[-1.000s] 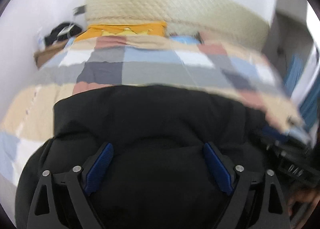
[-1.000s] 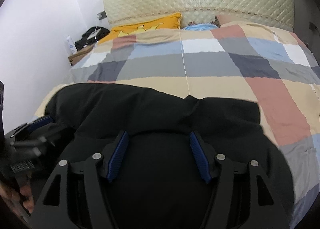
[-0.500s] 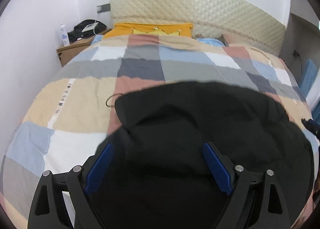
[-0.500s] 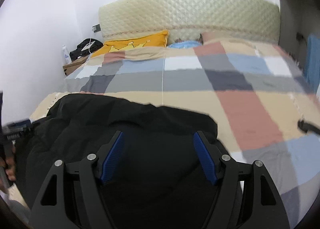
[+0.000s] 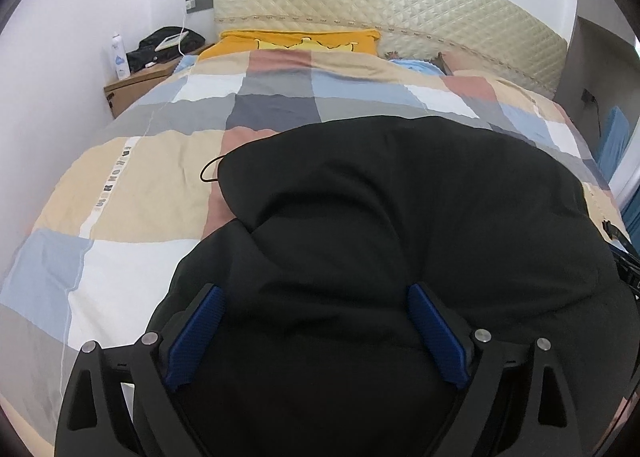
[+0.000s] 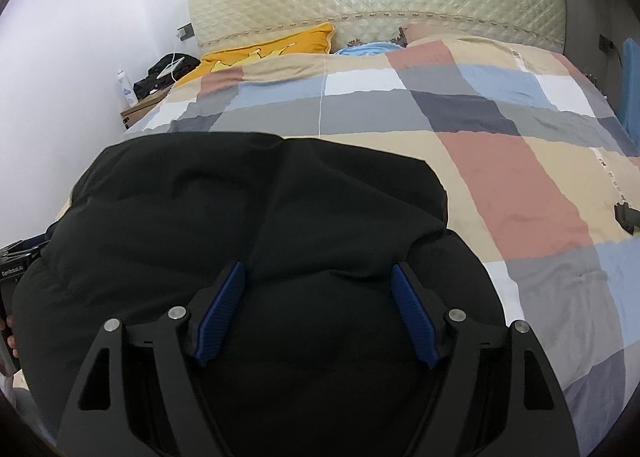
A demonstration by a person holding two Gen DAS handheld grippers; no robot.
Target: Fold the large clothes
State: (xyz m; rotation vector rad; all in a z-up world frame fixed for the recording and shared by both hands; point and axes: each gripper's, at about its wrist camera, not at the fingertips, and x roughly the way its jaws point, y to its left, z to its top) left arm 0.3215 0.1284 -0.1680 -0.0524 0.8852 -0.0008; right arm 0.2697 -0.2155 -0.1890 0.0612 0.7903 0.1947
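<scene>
Black garment (image 5: 400, 217) near edge cut off by frame; duvet (image 5: 140, 185) beneath hidden.

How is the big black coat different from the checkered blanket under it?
The black coat is one plain dark colour, while the checkered blanket is a patchwork of beige, grey, blue, white and pink. The coat is bunched in puffy folds; the blanket lies spread fairly flat. The coat covers only the near part of the bed, the blanket nearly all of it. Both are soft fabric lying on the same bed.
</scene>
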